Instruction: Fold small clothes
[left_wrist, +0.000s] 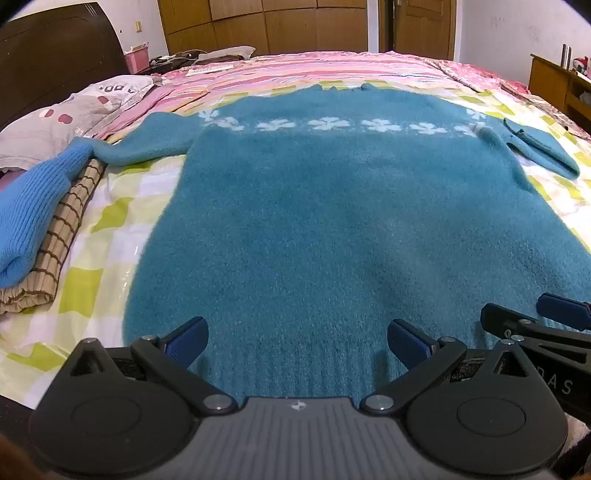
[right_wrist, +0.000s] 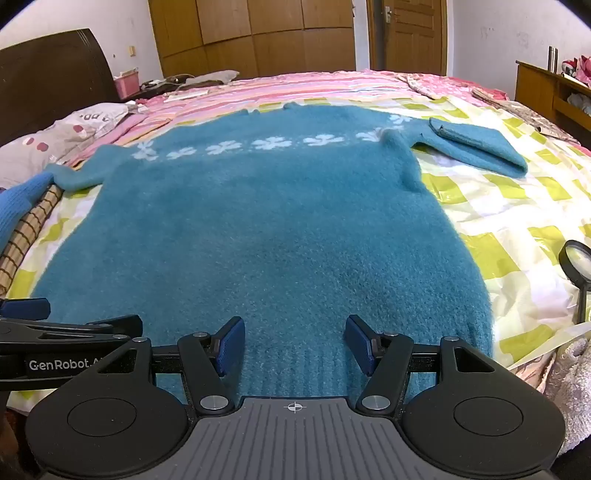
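While both grippers hover over its ribbed hem, the teal sweater (left_wrist: 332, 221) lies flat and face up on the bed (right_wrist: 498, 221), spread over a yellow-and-white checked sheet. A row of white flower shapes (right_wrist: 273, 143) crosses its chest. One sleeve is folded back on itself at the far right (right_wrist: 480, 147); the other stretches out to the left, its end touching a folded light blue knit (left_wrist: 29, 206) that sits on a folded brown-checked cloth (left_wrist: 59, 240).

The left gripper (left_wrist: 297, 341) has its 2 blue-padded fingers spread wide, with nothing between them but the hem below. The right gripper (right_wrist: 294, 343) stands just beside it, jaws also apart though narrower, and nothing is held; whether the pads touch the knit cannot be told.

A magnifying glass (right_wrist: 576, 266) lies at the right edge of the bed, and a pillow (left_wrist: 62, 118) rests near the dark headboard (left_wrist: 55, 55).
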